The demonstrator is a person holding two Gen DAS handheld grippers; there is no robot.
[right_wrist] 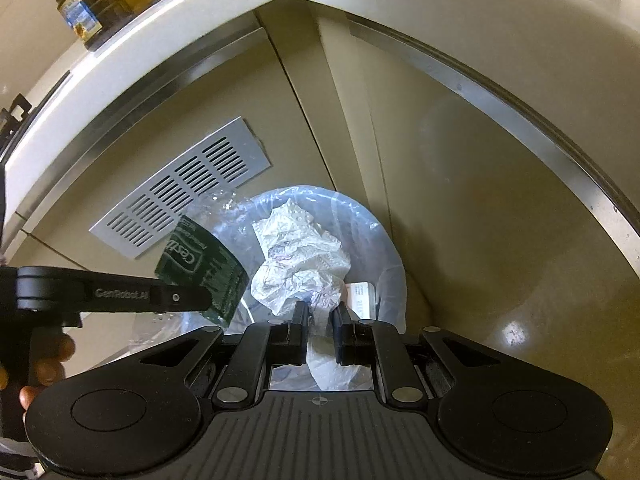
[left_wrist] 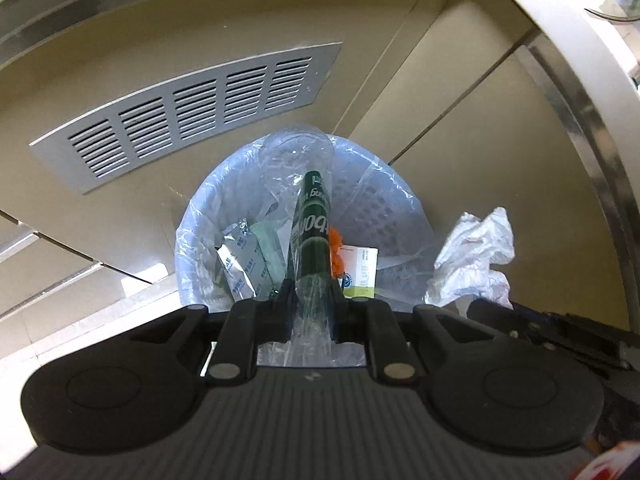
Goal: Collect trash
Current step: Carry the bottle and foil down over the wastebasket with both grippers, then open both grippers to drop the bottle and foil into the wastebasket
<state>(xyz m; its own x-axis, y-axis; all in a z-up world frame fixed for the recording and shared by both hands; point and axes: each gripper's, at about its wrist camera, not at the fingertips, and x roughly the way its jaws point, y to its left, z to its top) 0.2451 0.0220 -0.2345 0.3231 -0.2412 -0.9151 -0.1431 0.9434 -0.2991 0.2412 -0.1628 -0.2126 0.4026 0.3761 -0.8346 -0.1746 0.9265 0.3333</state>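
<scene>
Bottle label (left_wrist: 313,216) print only partly legible; crumpled bag (right_wrist: 300,260) hides much of the bin's (right_wrist: 384,240) inside.

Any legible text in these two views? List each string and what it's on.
"CenRobot.AI": side of the left gripper.
"Cesti…", cut off: green label of the plastic bottle held by that gripper; its fine print is too small to read.
Box in the bin: print too small.
Silver packet: print blurred.
Counter bottles: labels unreadable.
</scene>
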